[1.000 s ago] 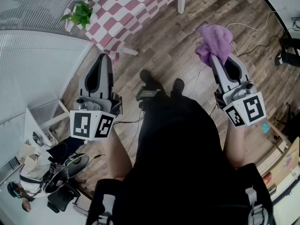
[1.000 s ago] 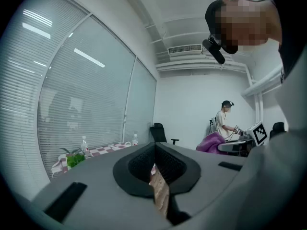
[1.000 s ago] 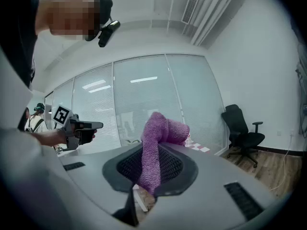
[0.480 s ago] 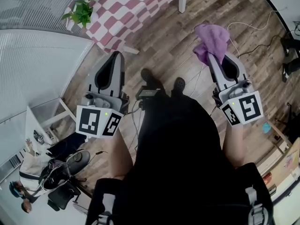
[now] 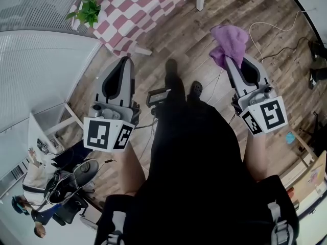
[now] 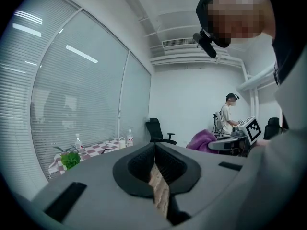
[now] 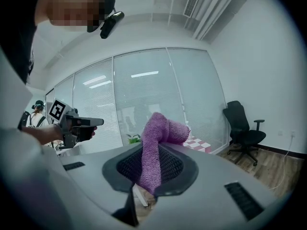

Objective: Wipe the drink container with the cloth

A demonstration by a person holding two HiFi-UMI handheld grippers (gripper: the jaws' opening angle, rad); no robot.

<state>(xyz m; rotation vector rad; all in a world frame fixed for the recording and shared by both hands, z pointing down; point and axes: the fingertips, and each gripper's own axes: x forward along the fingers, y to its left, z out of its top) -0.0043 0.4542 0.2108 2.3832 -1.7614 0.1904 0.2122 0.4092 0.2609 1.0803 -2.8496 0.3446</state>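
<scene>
My right gripper (image 5: 233, 60) is shut on a purple cloth (image 5: 231, 41), which bunches above its jaws; in the right gripper view the cloth (image 7: 160, 139) stands up between the pads. My left gripper (image 5: 123, 61) is shut with nothing in it, its jaws pressed together (image 6: 154, 146). Both are held out over the wooden floor, apart from the checkered table (image 5: 148, 6). In the left gripper view two clear bottles (image 6: 77, 141) (image 6: 129, 137) and a white jug (image 6: 121, 142) stand on that table, far from both grippers.
A green potted plant (image 5: 89, 13) sits at the table's left end, next to a window with blinds (image 5: 41, 80). Cables (image 5: 271, 34) trail over the floor at right. A black office chair (image 7: 244, 133) stands by the wall. A person (image 6: 226, 119) stands at the back.
My left gripper has shifted a little right and forward. The person's foot has stepped ahead toward the table. My right gripper and the cloth have barely moved.
</scene>
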